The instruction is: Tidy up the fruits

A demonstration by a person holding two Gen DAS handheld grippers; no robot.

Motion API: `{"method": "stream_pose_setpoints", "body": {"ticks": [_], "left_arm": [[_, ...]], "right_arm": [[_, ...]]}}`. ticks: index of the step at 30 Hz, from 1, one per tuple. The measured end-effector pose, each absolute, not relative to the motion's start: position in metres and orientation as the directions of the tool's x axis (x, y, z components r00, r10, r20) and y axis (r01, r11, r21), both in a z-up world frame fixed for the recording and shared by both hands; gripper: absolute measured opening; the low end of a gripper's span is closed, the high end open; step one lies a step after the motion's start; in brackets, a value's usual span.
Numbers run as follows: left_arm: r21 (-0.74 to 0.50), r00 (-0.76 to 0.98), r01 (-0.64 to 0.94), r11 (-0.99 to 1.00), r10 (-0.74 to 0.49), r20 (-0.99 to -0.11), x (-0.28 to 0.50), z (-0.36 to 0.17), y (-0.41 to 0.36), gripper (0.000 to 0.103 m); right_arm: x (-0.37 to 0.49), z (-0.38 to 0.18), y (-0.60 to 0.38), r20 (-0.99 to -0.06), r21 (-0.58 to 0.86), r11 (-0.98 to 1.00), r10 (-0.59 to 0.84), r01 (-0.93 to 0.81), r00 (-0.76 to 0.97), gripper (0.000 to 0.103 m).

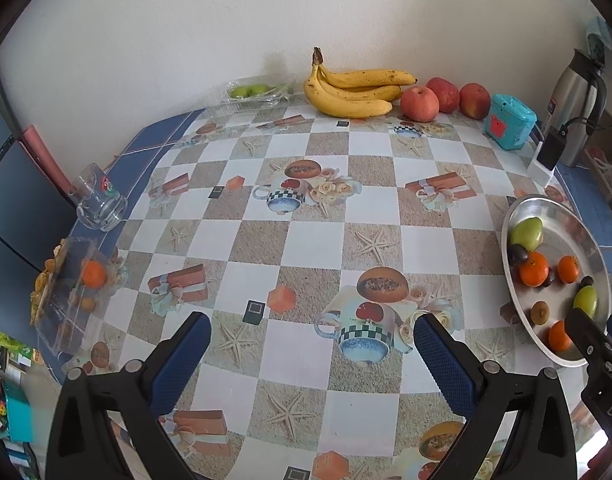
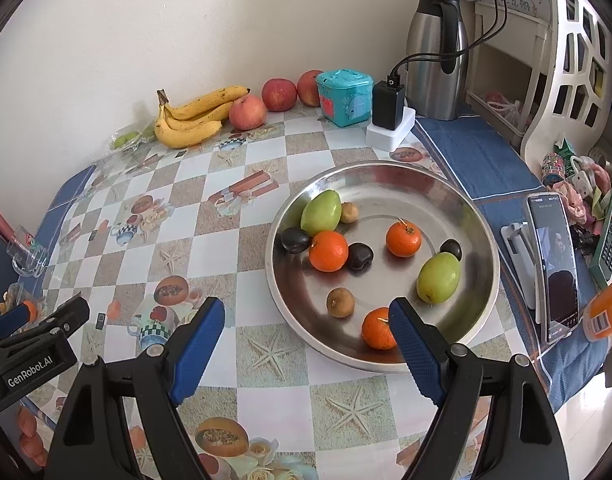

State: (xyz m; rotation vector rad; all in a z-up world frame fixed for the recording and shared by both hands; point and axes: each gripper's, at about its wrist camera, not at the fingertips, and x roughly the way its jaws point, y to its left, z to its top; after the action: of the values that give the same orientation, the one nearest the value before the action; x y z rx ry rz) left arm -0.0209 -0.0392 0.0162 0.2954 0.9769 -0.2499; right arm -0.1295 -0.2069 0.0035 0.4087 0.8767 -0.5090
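Right wrist: we count three oranges (image 2: 327,251), two pears (image 2: 321,212) on the tray (image 2: 386,172); both grippers' (image 2: 306,322) (image 1: 312,334) fingers apart, empty.

Your bench (image 2: 265,364): checkered cloth printed with teapots, starfish and gift boxes, over a blue cloth at the edges.

- Back, by the wall: bananas (image 2: 189,120); three apples (image 2: 247,112) in a row beside them; a clear pack of green fruit (image 1: 251,91) to the bananas' left.
- Right of the apples you have a teal box (image 2: 344,96), a charger (image 2: 390,120) and a steel flask (image 2: 438,52).
- Near right: metal tray (image 2: 482,248) holding mixed fruit.
- Right edge: phone (image 2: 554,264) propped on a stand.
- Left edge: glass mug (image 1: 99,202); clear box (image 1: 71,288) with an orange inside.
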Motion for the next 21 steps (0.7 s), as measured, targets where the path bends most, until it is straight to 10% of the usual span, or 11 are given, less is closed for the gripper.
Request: {"method": "stream_pose_setpoints", "body": {"ticks": [21], "left_arm": [[0.142,0.524,0.342,0.929,-0.063,-0.849,-0.0197,0.0117,-0.0407,0.103]], "right_arm": [[-0.1293,0.0018,-0.2075,-0.810,0.133,0.805,-0.247,0.577,0.532,0.085]]}}
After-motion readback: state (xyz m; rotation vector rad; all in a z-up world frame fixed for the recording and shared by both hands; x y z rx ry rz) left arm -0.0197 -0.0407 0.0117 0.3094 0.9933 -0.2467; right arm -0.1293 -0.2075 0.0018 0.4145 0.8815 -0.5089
